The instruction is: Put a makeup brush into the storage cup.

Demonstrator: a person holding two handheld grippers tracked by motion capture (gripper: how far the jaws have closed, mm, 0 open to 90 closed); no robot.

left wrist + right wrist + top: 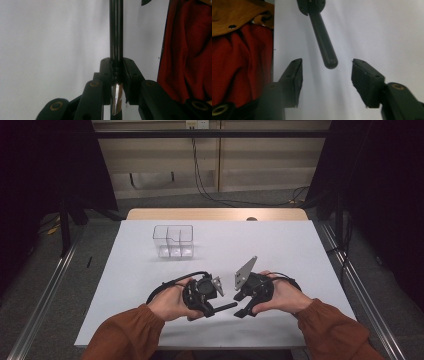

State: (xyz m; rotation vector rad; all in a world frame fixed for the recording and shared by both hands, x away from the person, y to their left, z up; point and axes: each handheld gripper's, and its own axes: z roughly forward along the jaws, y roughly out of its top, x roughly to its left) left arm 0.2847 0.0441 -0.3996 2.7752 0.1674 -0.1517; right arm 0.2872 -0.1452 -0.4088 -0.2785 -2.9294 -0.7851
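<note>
Left tongs (117, 72) clamp a black rod (116, 30), its tip between the parted right tongs (326, 72); no writing legible

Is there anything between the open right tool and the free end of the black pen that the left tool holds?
Nothing visible. The pen's rounded end hangs just ahead of the right tool, whose jaws stand apart; only bare white table lies behind.

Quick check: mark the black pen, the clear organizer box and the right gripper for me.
black pen (116, 30): left gripper view, on its barrel above the shut jaws.
clear organizer box (173, 240): high view, on its front wall.
right gripper (327, 75): right gripper view, midway between its open jaws.
</note>
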